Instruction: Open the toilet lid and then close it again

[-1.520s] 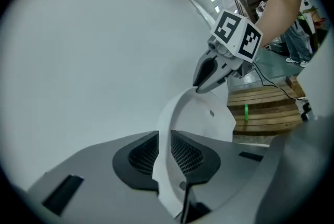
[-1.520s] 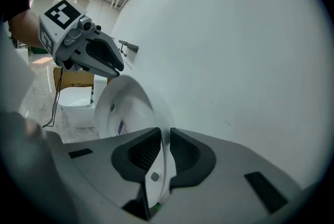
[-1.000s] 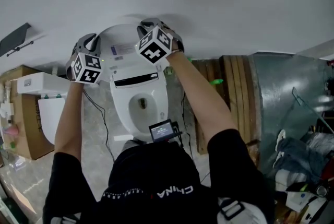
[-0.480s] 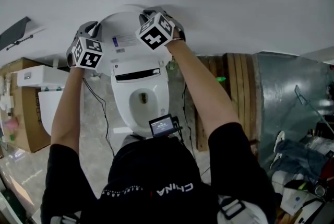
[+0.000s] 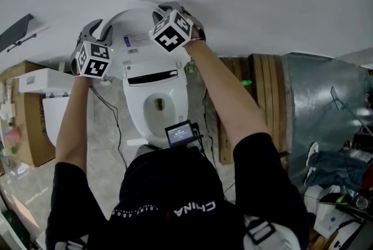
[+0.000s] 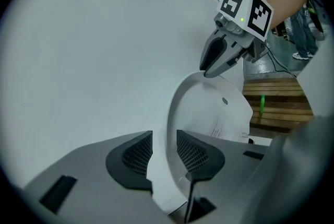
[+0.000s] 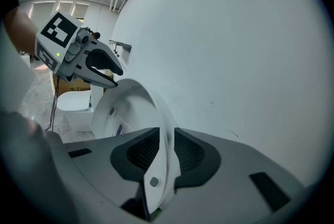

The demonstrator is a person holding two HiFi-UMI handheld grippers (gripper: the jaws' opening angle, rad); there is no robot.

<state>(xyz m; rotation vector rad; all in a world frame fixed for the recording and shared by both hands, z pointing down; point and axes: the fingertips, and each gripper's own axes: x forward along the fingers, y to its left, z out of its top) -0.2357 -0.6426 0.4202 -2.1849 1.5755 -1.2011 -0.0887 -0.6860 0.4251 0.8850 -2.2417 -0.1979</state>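
Note:
The white toilet lid point(image 5: 140, 39) stands raised, close to the white wall, above the open bowl point(image 5: 156, 112). My left gripper point(image 5: 97, 27) is at the lid's upper left rim. Its jaws have just been opening, and the lid's point(image 6: 209, 108) rim stands between the pads of the left gripper point(image 6: 164, 150) with a gap on the wall side. My right gripper point(image 5: 169, 9) is at the upper right rim. In the right gripper view the right gripper point(image 7: 166, 152) is shut on the lid's point(image 7: 130, 108) edge, both pads against it.
A second white toilet point(image 5: 55, 120) and a cardboard box point(image 5: 26, 126) stand at the left. A wooden pallet point(image 5: 262, 97) and a grey wrapped panel point(image 5: 320, 97) are on the right. A black cable point(image 5: 111, 120) runs over the floor beside the bowl.
Both grippers and the lid's top edge sit a little higher in the head view than a second ago. Both hands stay at the lid's rim.

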